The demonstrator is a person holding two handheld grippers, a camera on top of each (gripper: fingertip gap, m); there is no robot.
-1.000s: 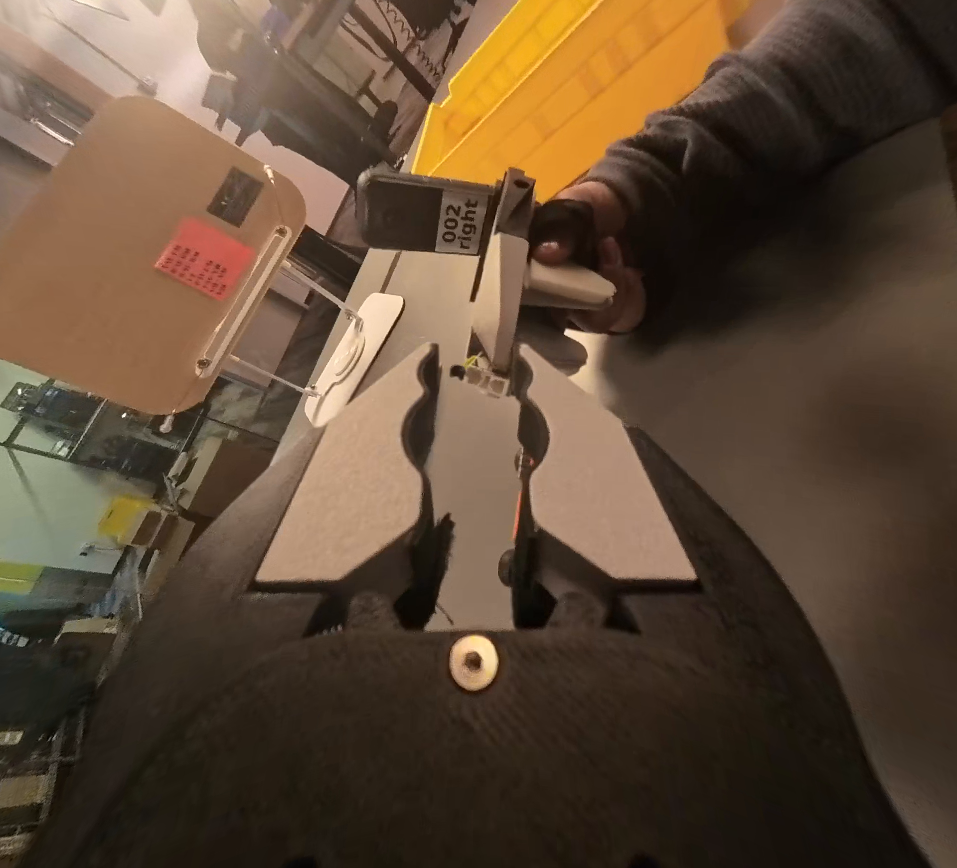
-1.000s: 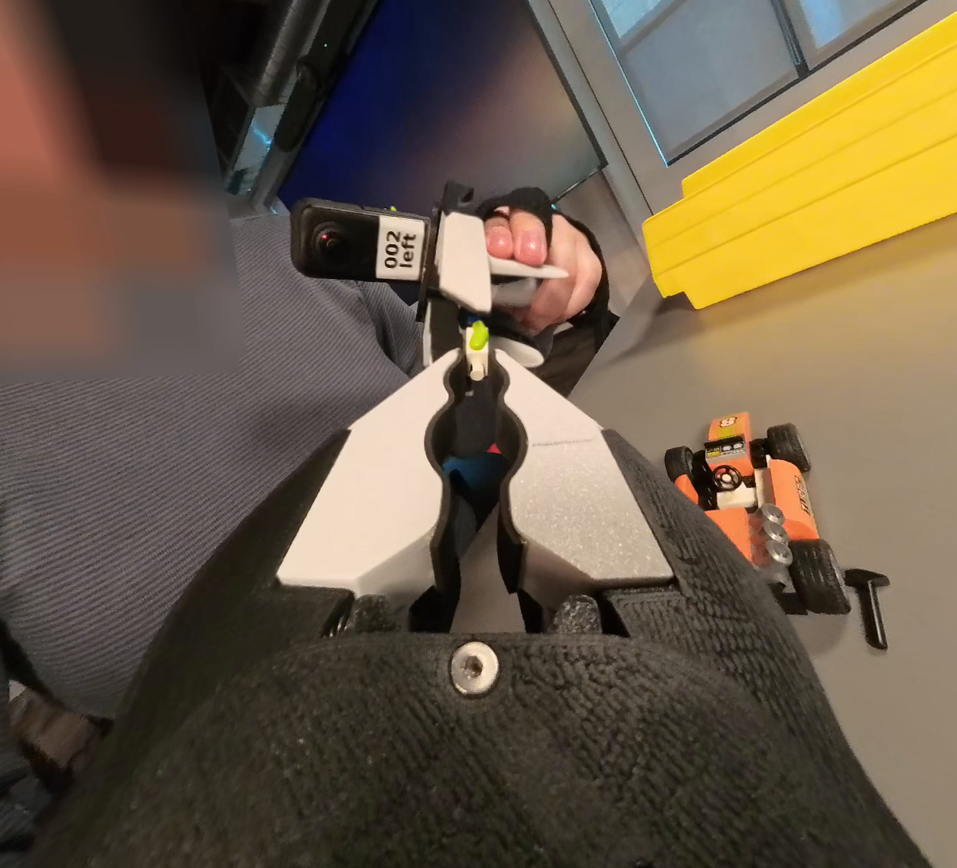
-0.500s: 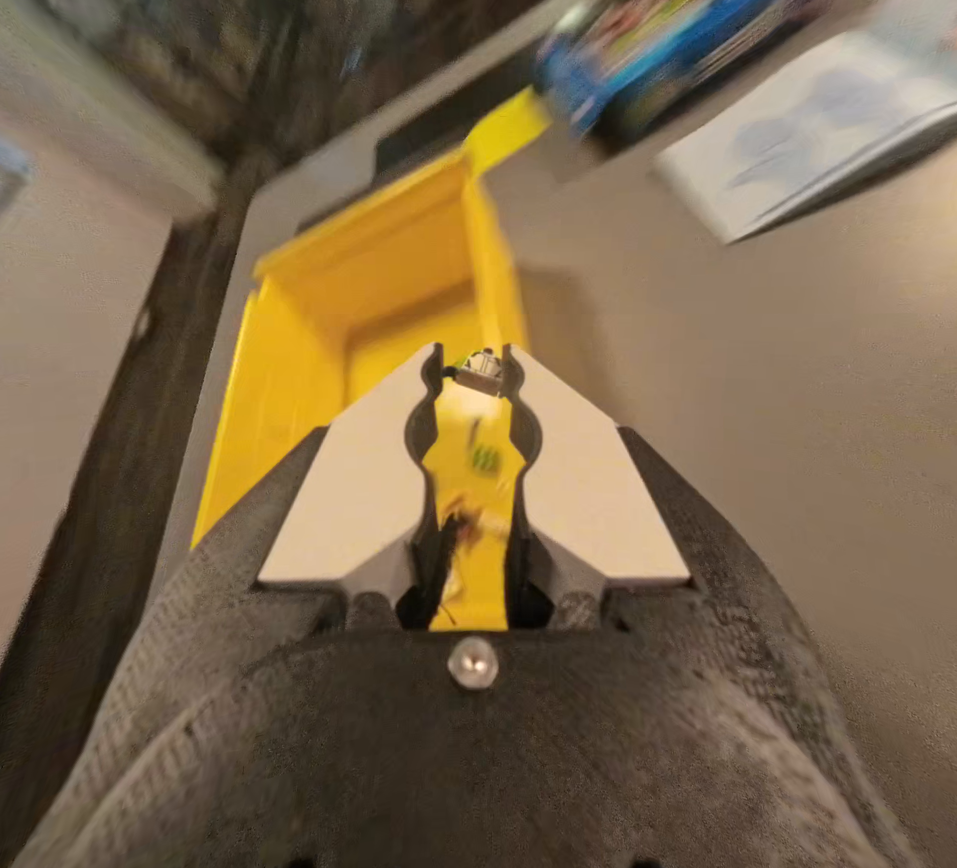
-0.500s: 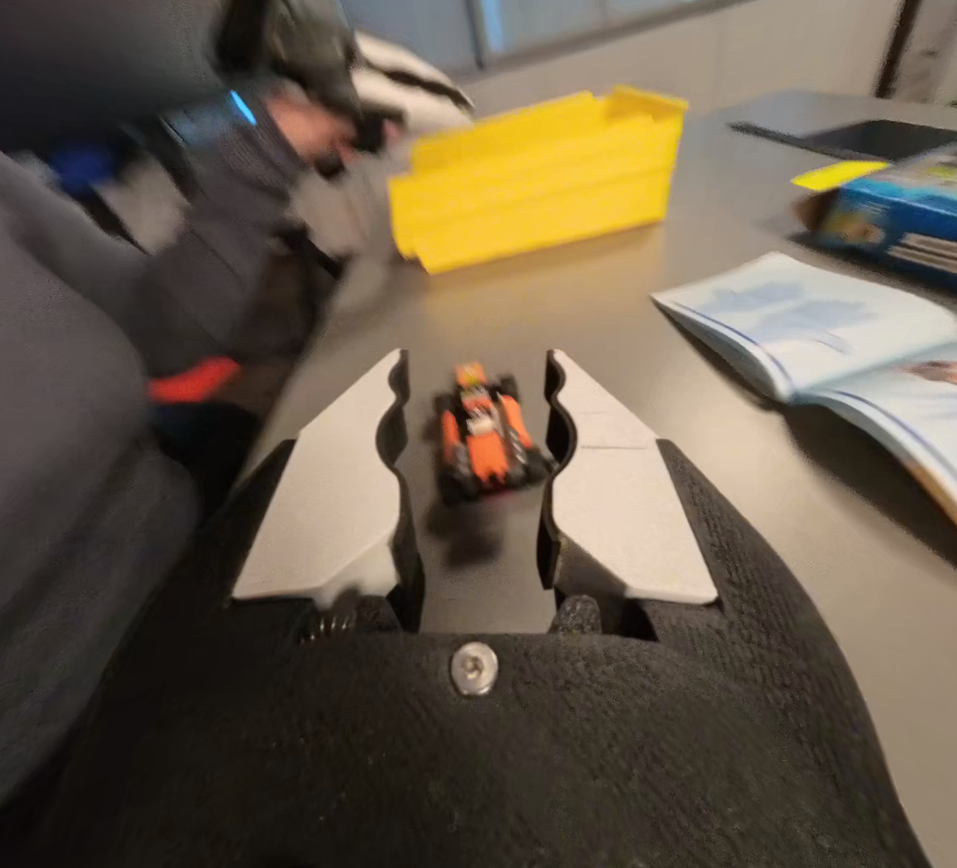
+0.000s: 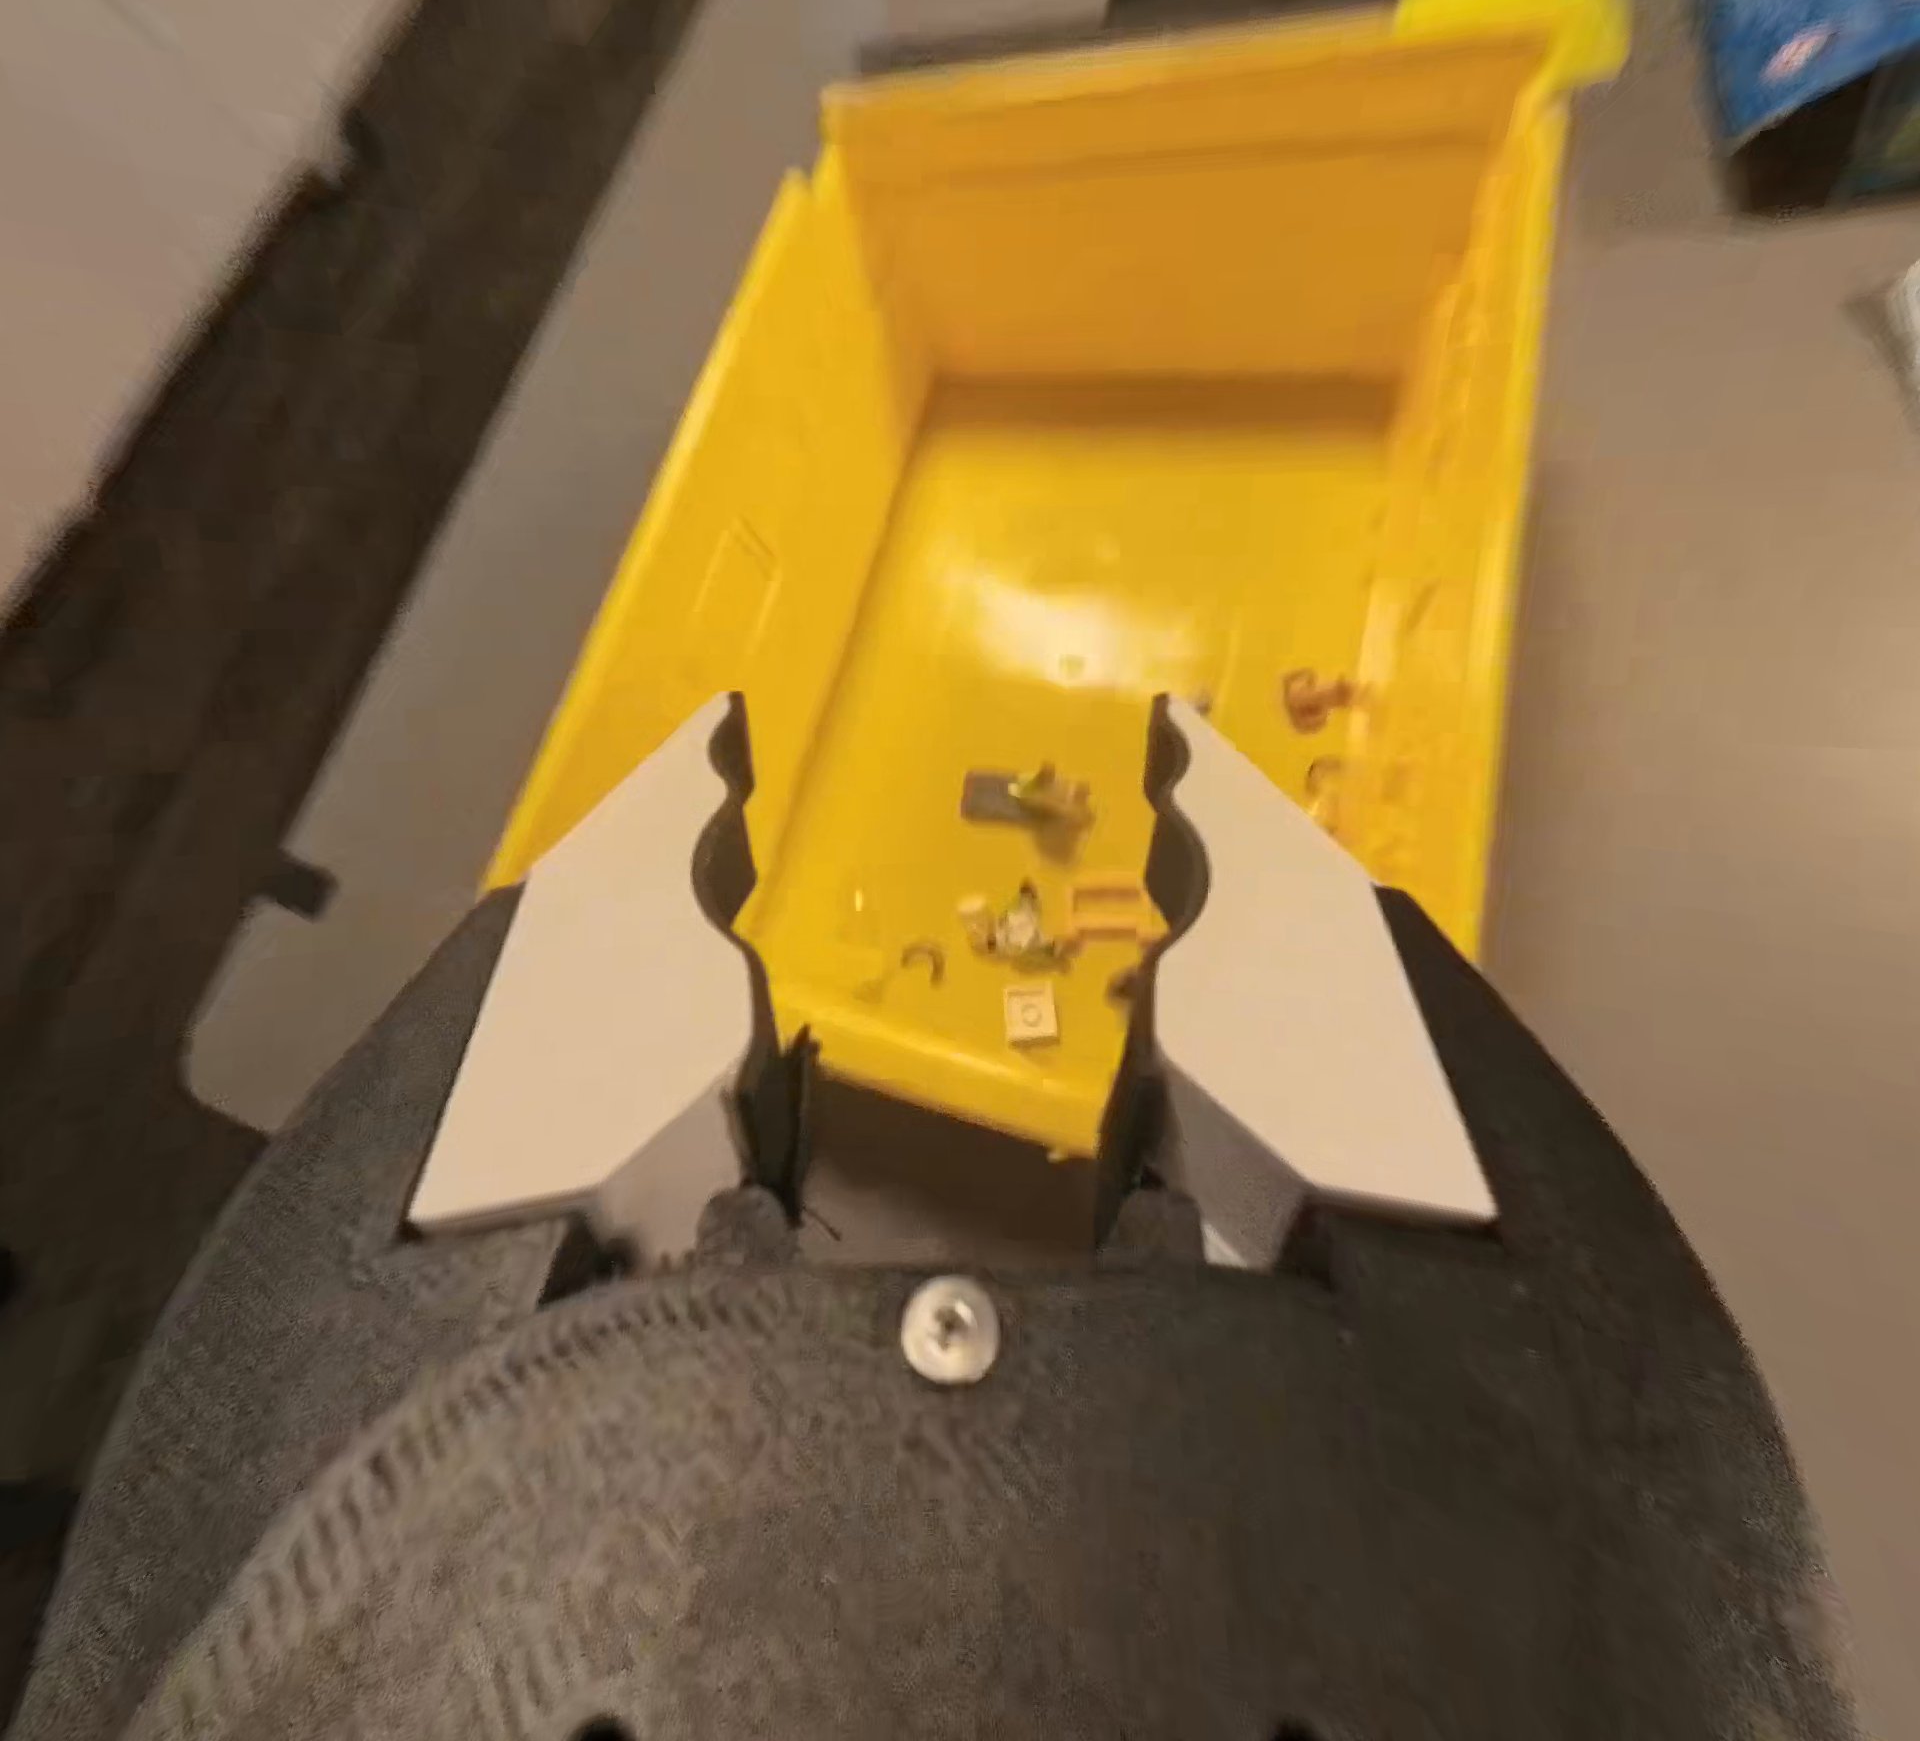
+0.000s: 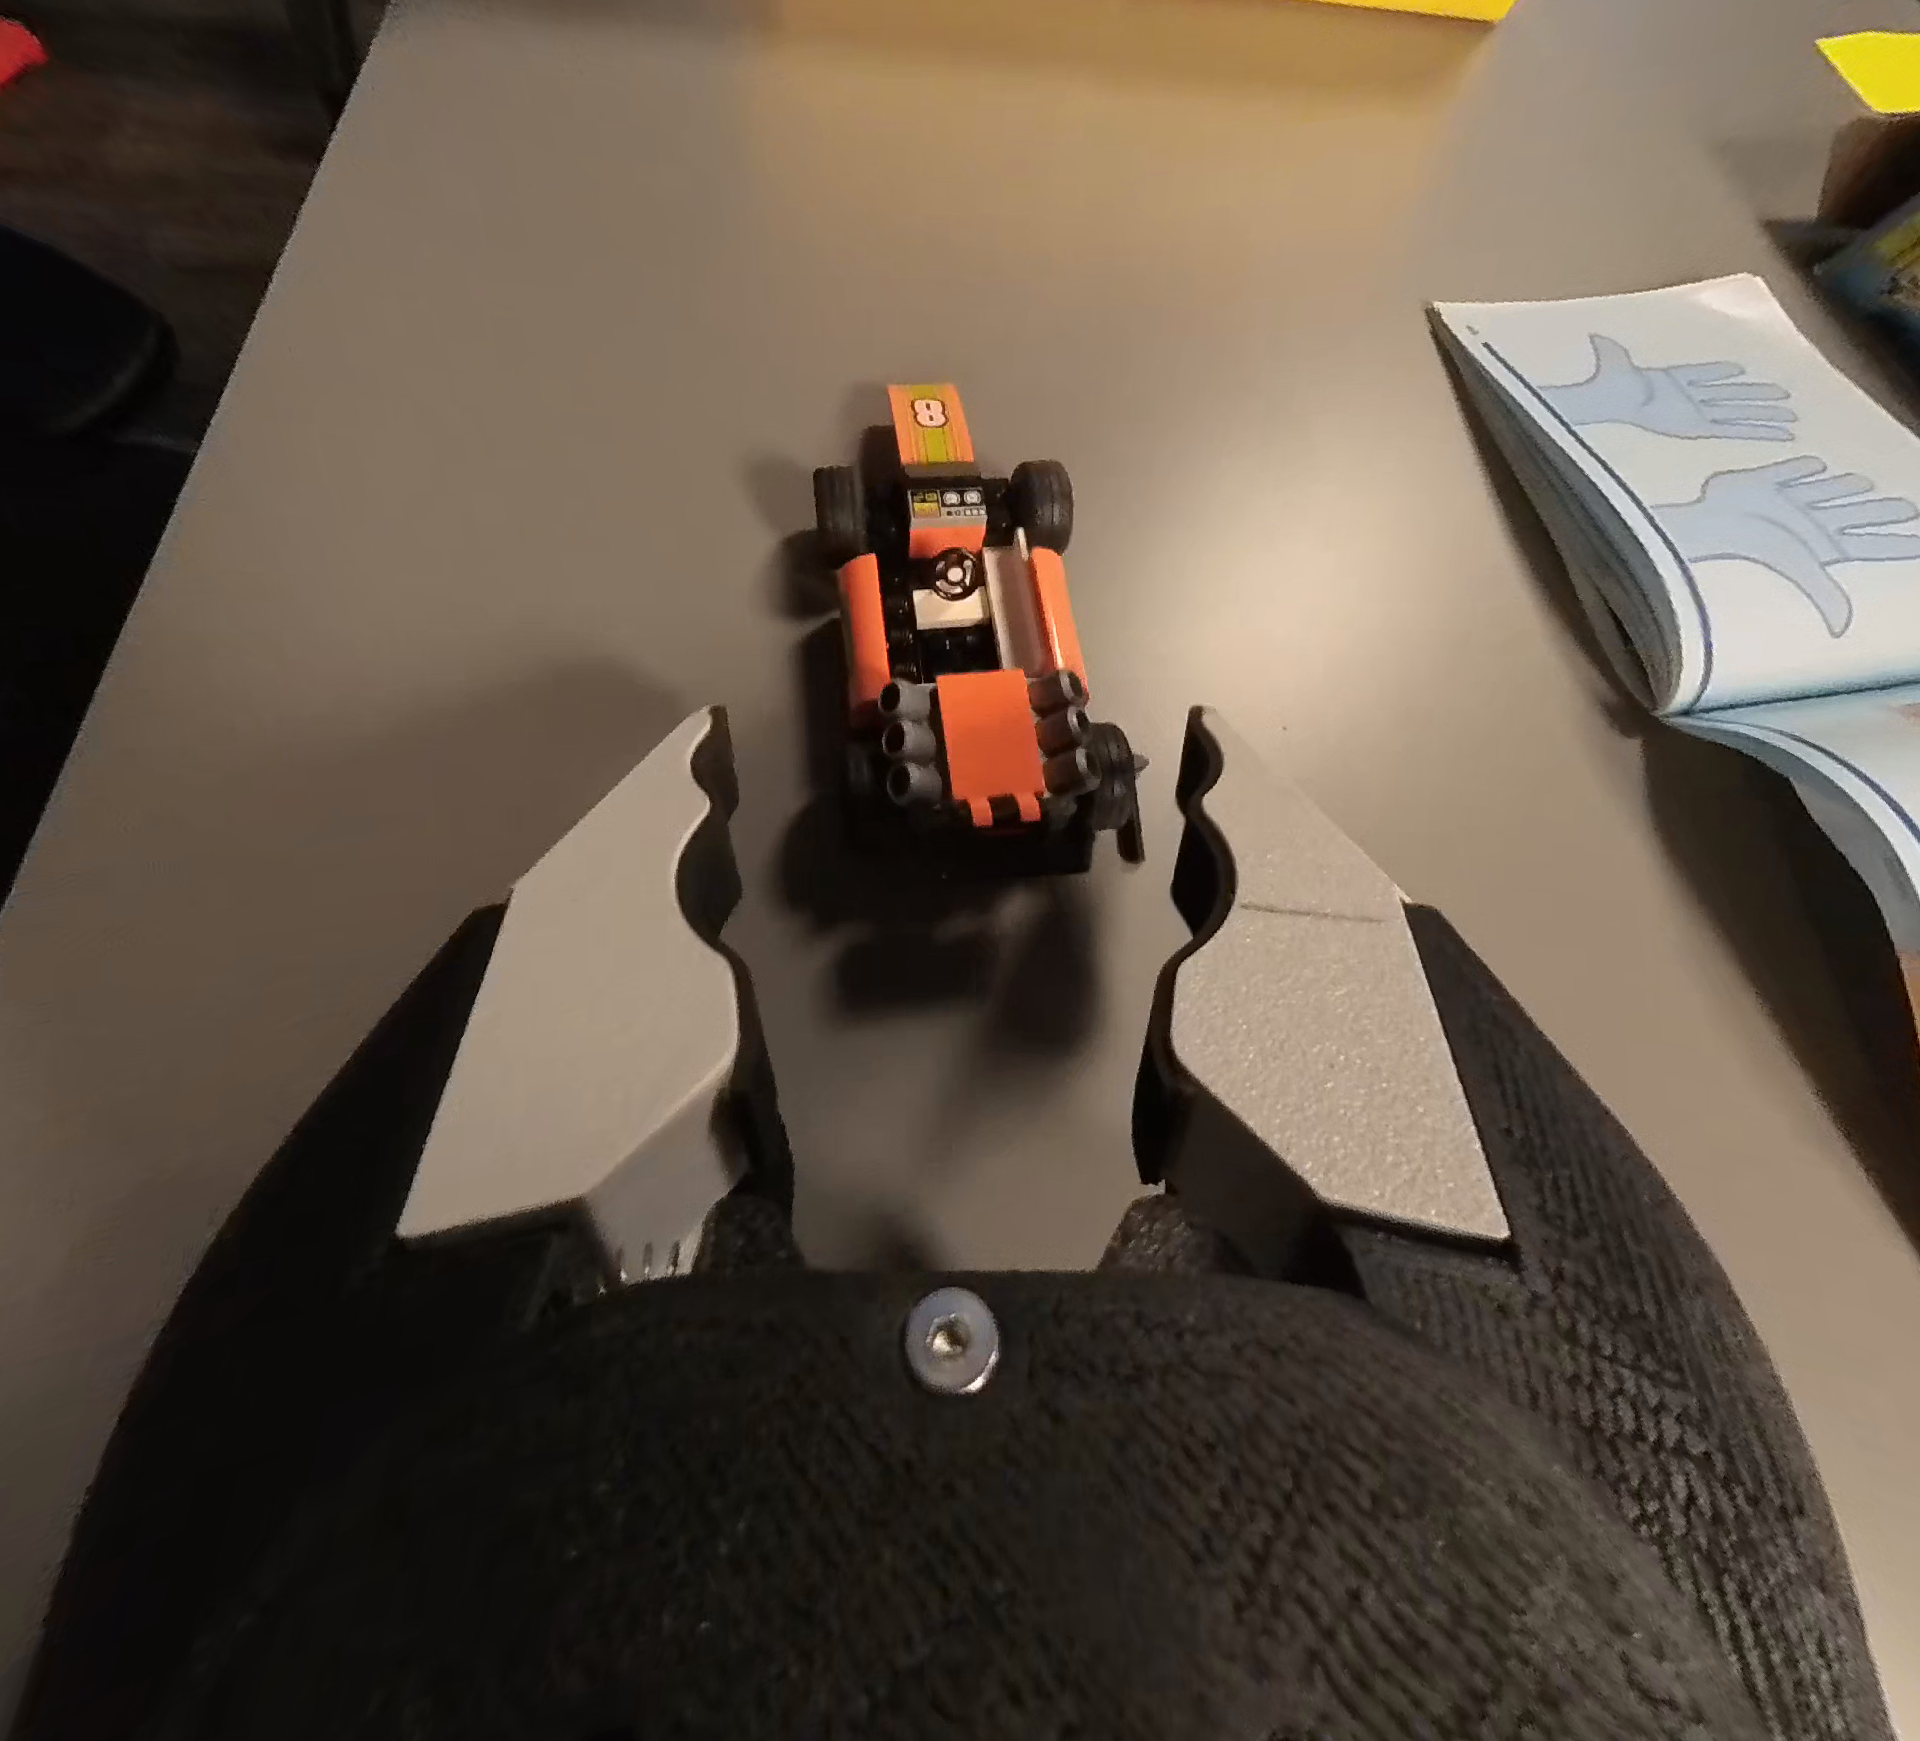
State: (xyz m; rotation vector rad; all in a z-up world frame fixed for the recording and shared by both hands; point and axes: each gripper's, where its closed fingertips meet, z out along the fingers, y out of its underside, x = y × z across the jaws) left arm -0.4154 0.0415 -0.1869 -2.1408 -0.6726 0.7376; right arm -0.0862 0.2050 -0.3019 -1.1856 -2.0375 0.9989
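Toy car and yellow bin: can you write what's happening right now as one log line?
left tool: open, nothing held, over yellow bin of small loose pieces | right tool: open, nothing held, behind orange toy car on grey table | booklet: open

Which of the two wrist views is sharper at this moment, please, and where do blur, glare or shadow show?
Right wrist view: sharp; the orange toy car is crisp and throws a dark soft shadow toward the open right claw. Left wrist view: motion-blurred all over; the yellow bin has smeared edges, a white glare patch on its floor, and small loose pieces too blurred to identify.
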